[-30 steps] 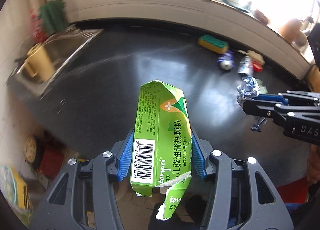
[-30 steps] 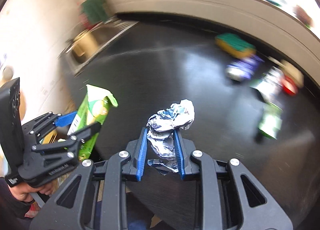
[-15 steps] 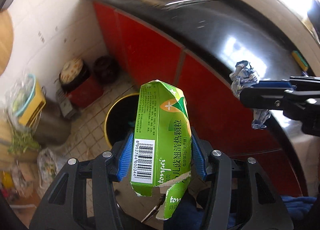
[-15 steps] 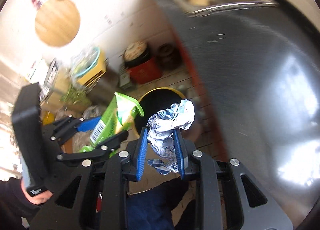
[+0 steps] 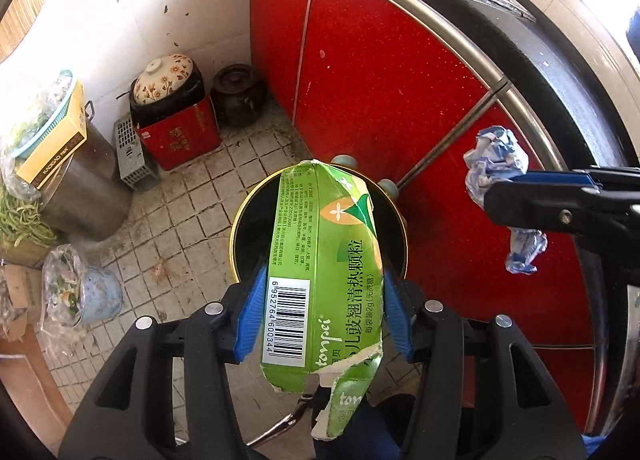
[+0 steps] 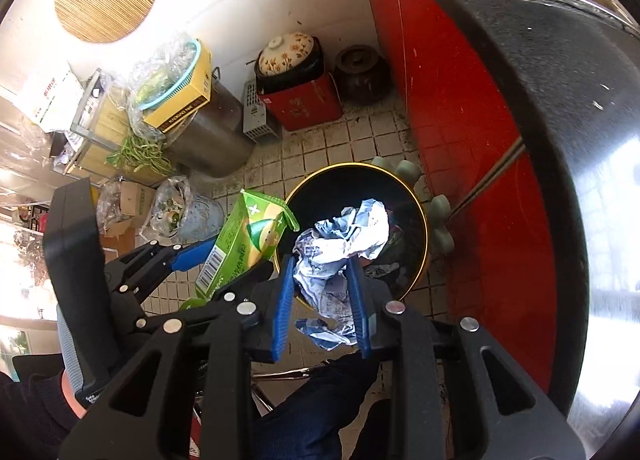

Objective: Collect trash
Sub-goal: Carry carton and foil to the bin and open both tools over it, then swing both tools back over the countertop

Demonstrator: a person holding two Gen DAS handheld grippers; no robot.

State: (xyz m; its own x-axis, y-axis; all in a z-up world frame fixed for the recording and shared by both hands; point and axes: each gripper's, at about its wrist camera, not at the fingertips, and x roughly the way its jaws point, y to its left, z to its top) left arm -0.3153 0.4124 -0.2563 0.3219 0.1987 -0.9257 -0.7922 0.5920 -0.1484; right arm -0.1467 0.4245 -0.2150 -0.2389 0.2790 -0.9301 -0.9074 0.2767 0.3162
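My left gripper [image 5: 320, 272] is shut on a crushed green carton [image 5: 320, 280] with a barcode, held pointing down over a round black bin [image 5: 248, 227] with a yellow rim on the tiled floor. My right gripper [image 6: 322, 260] is shut on a crumpled blue-and-white wrapper [image 6: 340, 244], also above the bin [image 6: 416, 203], which holds some trash. In the left wrist view the right gripper [image 5: 486, 199] with the wrapper [image 5: 494, 155] comes in from the right. In the right wrist view the left gripper [image 6: 236, 252] and carton [image 6: 240, 244] hang just left of the bin.
Red cabinet doors [image 5: 380, 71] under a dark countertop [image 6: 560, 139] stand right of the bin. Behind it sit a red box [image 5: 180, 131] with a flowered pot, a dark jar [image 5: 238, 99], a metal drum [image 5: 80, 187] and bags of vegetables [image 5: 68, 292]. The person's dark trouser leg [image 6: 312, 400] is below.
Both grippers swung off the countertop, tipped downward and came to hang over the floor bin, each still gripping its piece of trash. The bin now sits right beneath them.
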